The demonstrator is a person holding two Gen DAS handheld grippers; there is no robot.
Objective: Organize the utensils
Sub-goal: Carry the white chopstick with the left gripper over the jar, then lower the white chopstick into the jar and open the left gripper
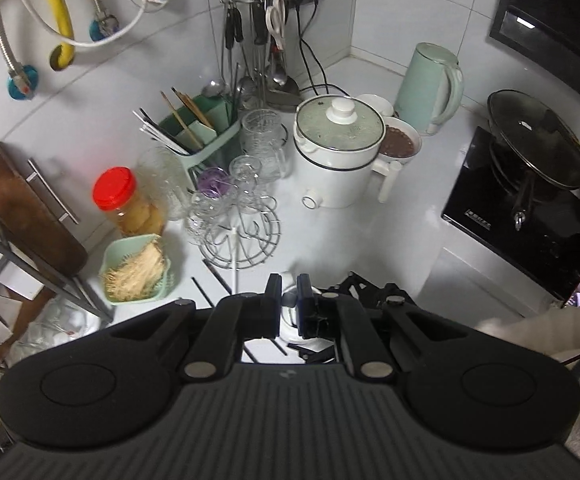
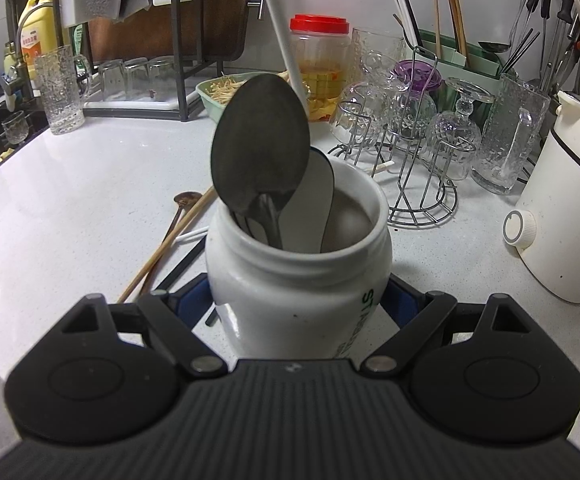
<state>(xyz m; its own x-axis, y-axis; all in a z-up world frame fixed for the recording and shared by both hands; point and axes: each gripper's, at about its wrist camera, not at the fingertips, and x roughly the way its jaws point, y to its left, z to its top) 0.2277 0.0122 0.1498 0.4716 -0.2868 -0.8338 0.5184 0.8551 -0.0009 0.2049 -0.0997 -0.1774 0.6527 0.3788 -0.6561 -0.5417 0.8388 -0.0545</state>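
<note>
Utensils are standing in the white jar (image 2: 298, 276) on the white counter (image 2: 70, 200): a big dark spoon (image 2: 260, 140) is leaning at the rim, bowl up, with another black-and-white utensil (image 2: 318, 196) behind it. The right gripper (image 2: 298, 304) is grasping this jar, its fingers (image 2: 194, 296) pressing on both sides of the body. Left of the jar, wooden chopsticks (image 2: 170, 236) and a small brown spoon (image 2: 186, 199) are lying on the counter. The left gripper (image 1: 289, 300) is hanging above the jar, jaws clenched on a thin white stick (image 2: 280, 28), probably a chopstick. A wire glass rack (image 2: 422, 184) is standing near the jar on its right.
</note>
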